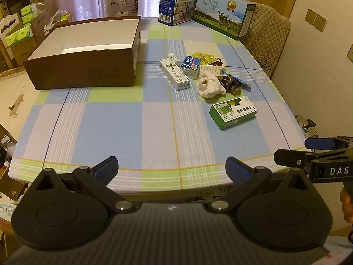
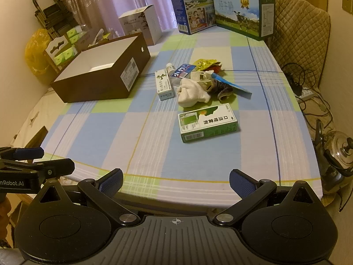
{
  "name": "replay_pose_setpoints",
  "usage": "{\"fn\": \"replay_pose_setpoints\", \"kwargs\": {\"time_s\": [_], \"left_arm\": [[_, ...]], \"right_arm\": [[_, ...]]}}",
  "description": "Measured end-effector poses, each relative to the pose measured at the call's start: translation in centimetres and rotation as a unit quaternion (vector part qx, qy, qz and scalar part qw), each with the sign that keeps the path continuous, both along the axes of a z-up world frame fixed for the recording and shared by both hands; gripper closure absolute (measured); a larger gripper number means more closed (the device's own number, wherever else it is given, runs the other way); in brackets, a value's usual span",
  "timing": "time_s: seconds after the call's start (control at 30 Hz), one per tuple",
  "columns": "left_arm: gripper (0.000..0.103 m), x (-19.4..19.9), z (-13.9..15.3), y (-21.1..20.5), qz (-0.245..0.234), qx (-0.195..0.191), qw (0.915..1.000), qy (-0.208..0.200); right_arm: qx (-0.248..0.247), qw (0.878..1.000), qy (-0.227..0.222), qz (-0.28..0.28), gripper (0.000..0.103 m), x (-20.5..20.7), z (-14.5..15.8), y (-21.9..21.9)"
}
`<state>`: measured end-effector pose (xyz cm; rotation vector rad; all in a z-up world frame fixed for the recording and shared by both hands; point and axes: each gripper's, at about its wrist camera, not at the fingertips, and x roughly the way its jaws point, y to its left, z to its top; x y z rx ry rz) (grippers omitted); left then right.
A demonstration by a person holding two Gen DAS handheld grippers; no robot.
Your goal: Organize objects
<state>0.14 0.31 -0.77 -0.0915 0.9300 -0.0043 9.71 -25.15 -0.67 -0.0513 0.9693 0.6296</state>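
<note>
Over on the left, the brown box (image 1: 83, 50) is sitting open-topped on the checked desk (image 1: 114, 121), its white inside showing. Moving along, the left hand-held gripper (image 1: 172, 169) is hovering at the near edge of the desk, jaws spread wide apart and gripping nothing. Toward the middle, a little heap is waiting: a long white carton (image 1: 174, 74) is lying just beside a small white bottle (image 1: 173, 57) and a blue packet (image 1: 189, 65), with a white cloth (image 1: 209, 85) touching a dark tangle of bands (image 1: 231, 82) and a yellow wrapper (image 1: 204, 57) behind. Nearer us, a green and white box (image 2: 207, 122) is lying flat, apart from the heap. On the right, the right hand-held gripper (image 2: 176, 182) is also hanging over the near edge, jaws wide apart, carrying nothing. Two milk cartons (image 2: 220, 6) are standing at the far end.
</note>
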Motion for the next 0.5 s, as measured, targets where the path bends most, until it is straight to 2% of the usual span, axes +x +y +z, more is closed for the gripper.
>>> {"fn": "replay_pose_setpoints", "kwargs": {"time_s": [0.5], "left_arm": [[0.001, 0.18, 0.03, 0.18, 0.005, 0.000, 1.0000, 0.003]], "right_arm": [[-0.002, 1.000, 0.001, 0.005, 0.002, -0.25, 0.25, 0.27]]}}
